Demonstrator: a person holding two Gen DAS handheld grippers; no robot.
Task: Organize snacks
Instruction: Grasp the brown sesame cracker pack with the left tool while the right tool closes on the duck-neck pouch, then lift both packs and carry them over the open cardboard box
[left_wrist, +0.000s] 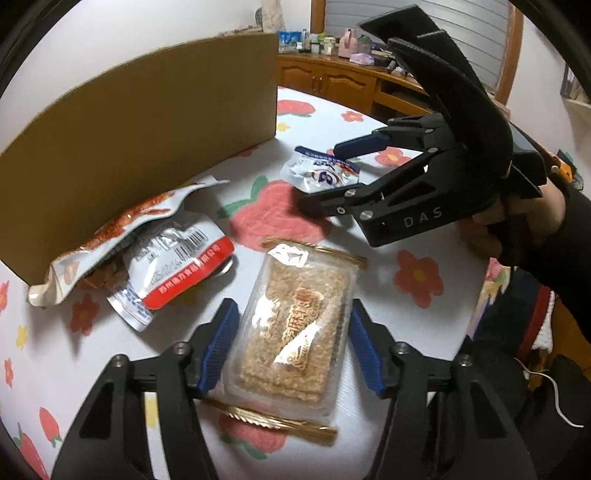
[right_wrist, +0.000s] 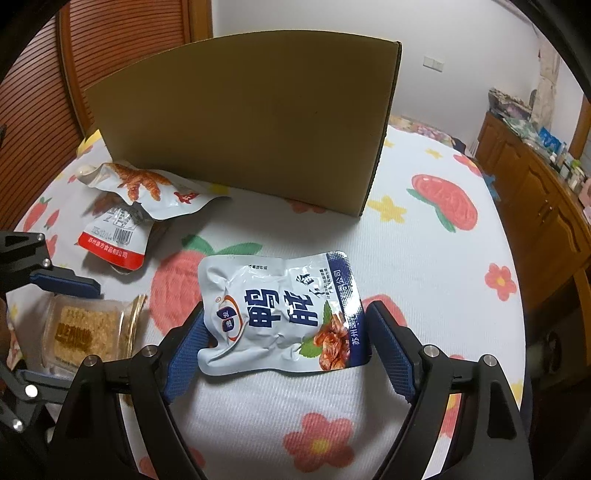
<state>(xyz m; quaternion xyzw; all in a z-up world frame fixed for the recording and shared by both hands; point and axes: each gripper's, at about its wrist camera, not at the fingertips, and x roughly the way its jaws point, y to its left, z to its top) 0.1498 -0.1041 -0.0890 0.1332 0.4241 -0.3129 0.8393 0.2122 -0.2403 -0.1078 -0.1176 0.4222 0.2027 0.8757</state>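
Left gripper (left_wrist: 288, 347) open around cracker pack (left_wrist: 295, 332), right gripper (right_wrist: 288, 347) open around white pouch (right_wrist: 280, 314), both on the bed, grabbing step; next, squeeze, lift toward box (right_wrist: 251, 122).

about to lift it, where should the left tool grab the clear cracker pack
Grip the cracker pack across its long sides at mid-length, coming down from above. It lies flat, its crimped gold ends are floppy, and the left tool already straddles those sides.

Three snack packets (left_wrist: 291, 332) lie on the table (left_wrist: 388, 295) before the cardboard box (left_wrist: 147, 122).
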